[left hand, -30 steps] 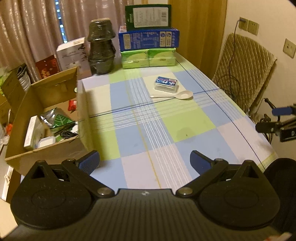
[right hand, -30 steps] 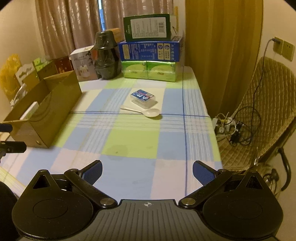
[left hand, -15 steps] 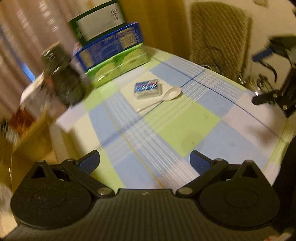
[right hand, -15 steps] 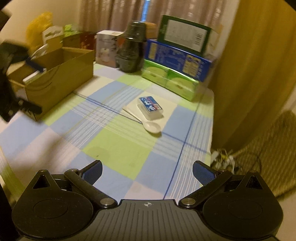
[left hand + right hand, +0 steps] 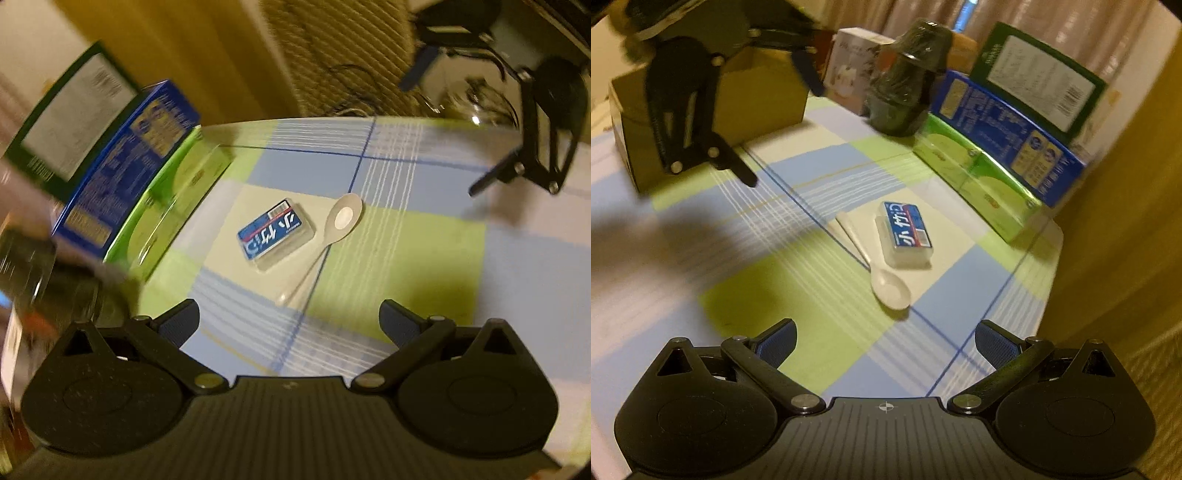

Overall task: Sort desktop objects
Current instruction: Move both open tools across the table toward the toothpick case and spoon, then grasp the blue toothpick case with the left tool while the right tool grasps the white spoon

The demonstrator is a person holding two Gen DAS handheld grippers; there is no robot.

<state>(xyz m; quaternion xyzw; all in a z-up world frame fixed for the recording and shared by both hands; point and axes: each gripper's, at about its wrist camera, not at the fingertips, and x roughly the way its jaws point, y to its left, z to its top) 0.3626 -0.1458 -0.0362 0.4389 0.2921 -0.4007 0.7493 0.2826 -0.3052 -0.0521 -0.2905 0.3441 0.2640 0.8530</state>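
Observation:
A small clear plastic box with a blue label [image 5: 275, 233] lies on the checked tablecloth, and a white spoon [image 5: 324, 238] lies right beside it. Both also show in the right wrist view: the box [image 5: 905, 235] and the spoon [image 5: 877, 267]. My left gripper [image 5: 290, 323] is open and empty, just short of the spoon's handle end. My right gripper [image 5: 884, 343] is open and empty, a little short of the spoon's bowl. Each gripper shows in the other's view: the right one [image 5: 532, 147], the left one [image 5: 701, 122].
Stacked green, blue and dark green boxes [image 5: 1008, 147] stand along the table's far edge, next to a dark wrapped pot [image 5: 905, 81] and a white carton [image 5: 853, 66]. An open cardboard box [image 5: 753, 99] sits at the left. A padded chair [image 5: 343, 55] stands beyond the table.
Both grippers have swung in toward the plastic box and spoon from opposite sides and come much closer. Both stay open. The box and spoon have not moved.

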